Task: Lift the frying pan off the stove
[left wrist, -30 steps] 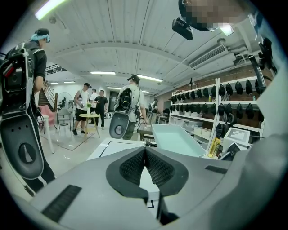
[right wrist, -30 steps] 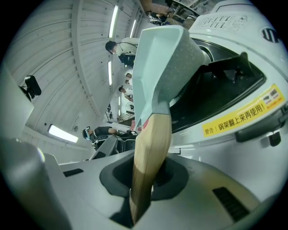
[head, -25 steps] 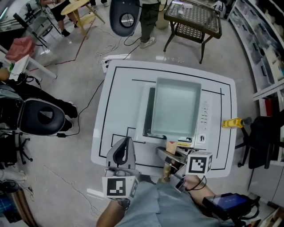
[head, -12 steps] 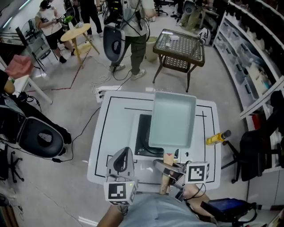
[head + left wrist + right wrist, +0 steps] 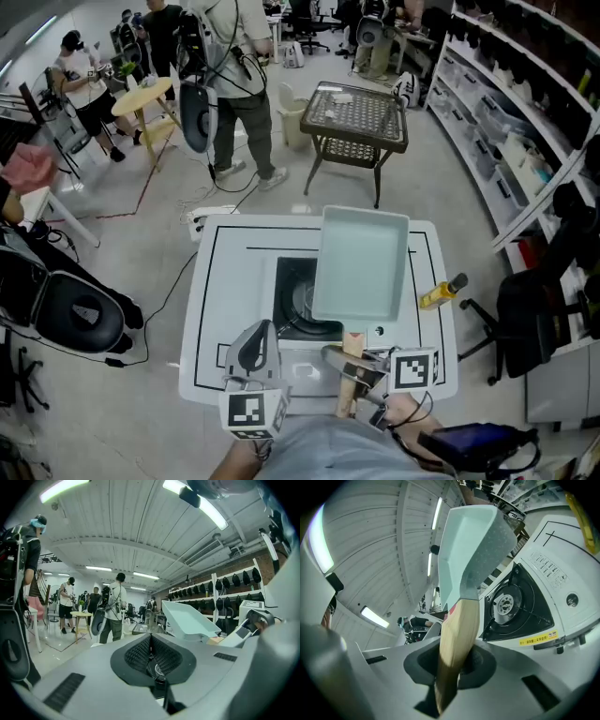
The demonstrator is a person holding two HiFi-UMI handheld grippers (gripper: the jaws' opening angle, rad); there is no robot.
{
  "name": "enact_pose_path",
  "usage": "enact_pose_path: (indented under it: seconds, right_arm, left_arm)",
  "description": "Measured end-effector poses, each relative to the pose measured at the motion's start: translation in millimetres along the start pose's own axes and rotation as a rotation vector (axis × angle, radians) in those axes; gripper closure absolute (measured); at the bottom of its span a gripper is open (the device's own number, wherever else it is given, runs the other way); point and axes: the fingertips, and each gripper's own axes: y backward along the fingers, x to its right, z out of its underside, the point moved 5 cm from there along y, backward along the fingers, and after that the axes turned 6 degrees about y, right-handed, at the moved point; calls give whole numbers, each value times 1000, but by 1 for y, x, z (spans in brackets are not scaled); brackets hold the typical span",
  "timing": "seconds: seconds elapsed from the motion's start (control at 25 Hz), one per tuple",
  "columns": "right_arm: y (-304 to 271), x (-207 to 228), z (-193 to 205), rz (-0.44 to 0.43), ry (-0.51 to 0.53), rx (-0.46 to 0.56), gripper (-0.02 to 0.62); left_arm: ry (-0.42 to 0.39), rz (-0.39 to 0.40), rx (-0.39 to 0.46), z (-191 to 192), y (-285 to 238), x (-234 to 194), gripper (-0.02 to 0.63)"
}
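Jaws of the right gripper [image 5: 451,667] clamp narrowly on the tan wooden handle [image 5: 457,634] of the pale-green rectangular frying pan [image 5: 464,541], which hangs clear above the white gas stove [image 5: 543,583]. The left gripper [image 5: 151,656] is closed and empty. With one grip so far out on the handle, the pan's weight could twist it loose.

The frying pan [image 5: 361,264] hangs over the stove [image 5: 298,302]; the table's [image 5: 225,281] left side is free.

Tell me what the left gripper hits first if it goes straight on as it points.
Nothing close. The left gripper, jaws shut, points about level over the white table; the lifted frying pan hangs right of that line. Dead ahead, farther off, stands the wire-topped side table, though depth is unclear.
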Motion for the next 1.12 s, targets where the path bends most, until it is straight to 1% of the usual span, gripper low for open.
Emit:
enact_pose_path:
  seconds: [0.2,0.48,0.68,0.8,1.12]
  right_arm:
    - [7,3,4,-10,-13,12,522]
    - [13,9,11,12,-7,-1,520]
    - [15,10,10,15,-8,-9,520]
    - [14,8,9,4,10,-2,520]
    - [22,12,8,21,-11,-1,520]
  left_arm:
    - [1,1,-8,3,1,6,588]
    - [-5,10,-9,6,4,11,588]
    - [-2,12,-11,3,2,15,588]
    - [-2,16,-12,5,2,15,588]
    - [-6,21,-11,8,-1,21,588]
